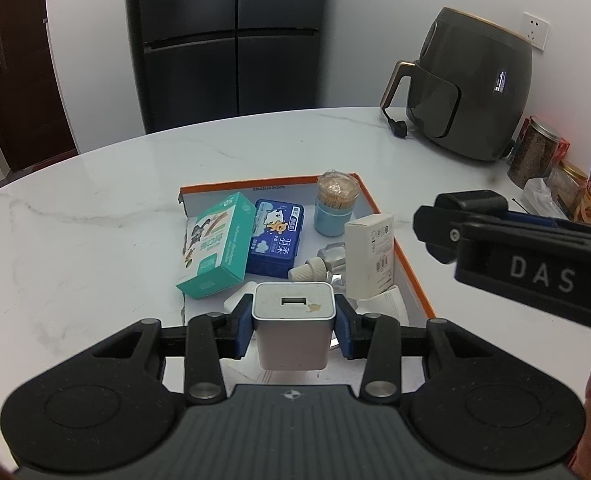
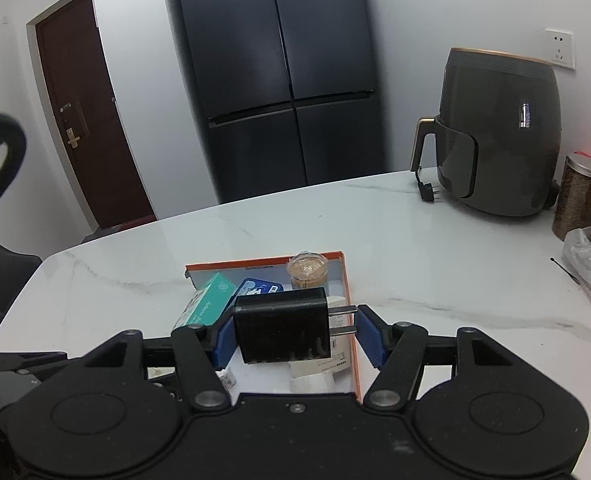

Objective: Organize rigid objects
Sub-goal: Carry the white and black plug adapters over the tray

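Marble kitchen table (image 1: 95,220), dark fridge (image 1: 227,36) behind; sorting of small items into orange-rimmed box (image 1: 413,270) under way.

Left gripper (image 1: 294,326): clamped on silver charger (image 1: 294,320) by its two flat sides, USB port facing forward, held above near end of box, judged ready for lowering into bare floor there. Right gripper (image 2: 293,332): closed on black charger (image 2: 282,326), one pad on the body, the other against the prong tips, so hold runs lengthwise and looks less secure; also above near end of box. Already in box: teal carton (image 1: 215,246) and blue tissue pack (image 1: 275,240) toward far left, toothpick jar (image 1: 336,204) at far right corner, white carton (image 1: 370,254) along right wall, small bottle (image 1: 319,266) lying mid-box. Packed along walls, presumably to leave middle free. Air fryer (image 1: 469,84) well right of box, outside the work.
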